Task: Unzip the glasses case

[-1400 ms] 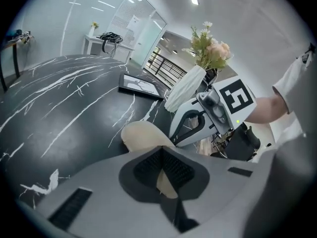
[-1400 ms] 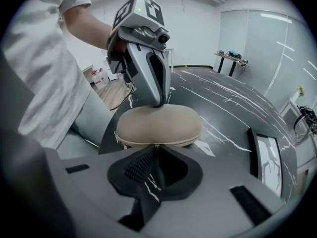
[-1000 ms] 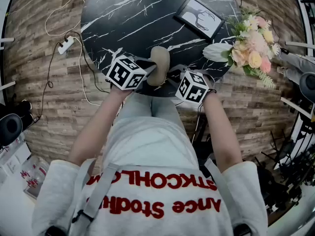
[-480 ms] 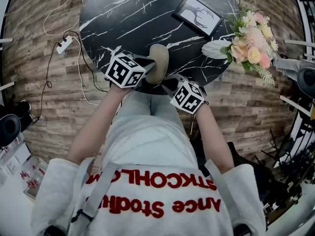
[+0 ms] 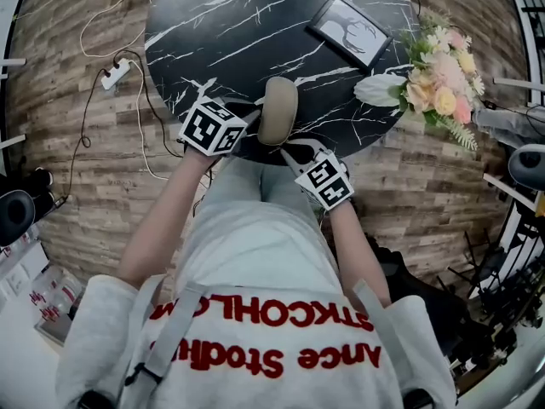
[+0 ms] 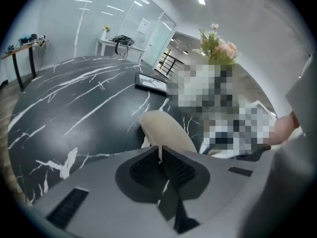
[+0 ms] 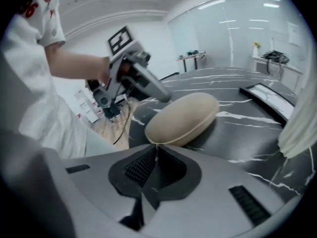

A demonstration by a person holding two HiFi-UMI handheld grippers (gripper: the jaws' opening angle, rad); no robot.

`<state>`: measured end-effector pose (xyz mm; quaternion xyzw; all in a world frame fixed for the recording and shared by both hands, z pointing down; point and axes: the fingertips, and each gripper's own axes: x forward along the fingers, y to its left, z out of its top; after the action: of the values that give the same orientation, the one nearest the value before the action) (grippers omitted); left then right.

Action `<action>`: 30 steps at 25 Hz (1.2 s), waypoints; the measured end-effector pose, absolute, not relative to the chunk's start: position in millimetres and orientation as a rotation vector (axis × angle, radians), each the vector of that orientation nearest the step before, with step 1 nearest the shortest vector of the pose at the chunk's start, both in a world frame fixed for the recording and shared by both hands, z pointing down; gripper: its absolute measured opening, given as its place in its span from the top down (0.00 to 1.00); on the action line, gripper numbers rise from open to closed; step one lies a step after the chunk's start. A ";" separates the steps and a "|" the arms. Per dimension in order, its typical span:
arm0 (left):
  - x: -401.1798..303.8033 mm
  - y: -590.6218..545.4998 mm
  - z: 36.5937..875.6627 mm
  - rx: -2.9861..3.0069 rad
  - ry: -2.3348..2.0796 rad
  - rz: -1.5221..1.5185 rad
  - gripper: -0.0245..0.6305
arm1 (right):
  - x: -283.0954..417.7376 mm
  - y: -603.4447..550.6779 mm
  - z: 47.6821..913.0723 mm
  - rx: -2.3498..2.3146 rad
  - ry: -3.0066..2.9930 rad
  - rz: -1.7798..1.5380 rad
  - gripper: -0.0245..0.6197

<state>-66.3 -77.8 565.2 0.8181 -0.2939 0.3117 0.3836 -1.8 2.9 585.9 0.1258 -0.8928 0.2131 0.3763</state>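
Barely started, I'd say. The glasses case point(image 5: 278, 109) is lying near the bottom edge of the black marble table point(image 5: 213, 24), about centre of the head view. It's looking fully zipped: in the right gripper view the seam is running closed along the whole side I can see.

The left gripper point(image 6: 159, 148) is clamping tight on a thin pale bit of the case, at the case's upper-left end in the right gripper view, so it's pinning it. The right gripper point(image 7: 156, 148) has just been closing its jaws and is pinching a tiny pale sliver right at the seam. I'm guessing that's the zipper pull point(image 7: 156, 144).

So the grabbing is getting done, and the whole pull round the case is what's remaining.
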 end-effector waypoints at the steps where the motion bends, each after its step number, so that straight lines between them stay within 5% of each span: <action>1: -69.4 -70.3 568.8 2.066 -0.723 0.799 0.95 | 4.1 -9.4 581.7 0.389 -2.294 0.567 0.92; 13: -18.0 -14.4 578.8 2.056 -0.339 0.833 0.95 | -18.9 -92.2 566.6 0.412 -2.280 0.298 0.92; 30: -42.0 -76.2 549.4 2.129 -0.552 0.705 0.95 | 17.1 -40.5 595.3 0.010 -2.079 0.145 0.85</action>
<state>-42.0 -76.2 549.4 0.8432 -0.2186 0.2791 0.4043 17.1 -40.5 595.3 0.0043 -0.8612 0.0601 0.5046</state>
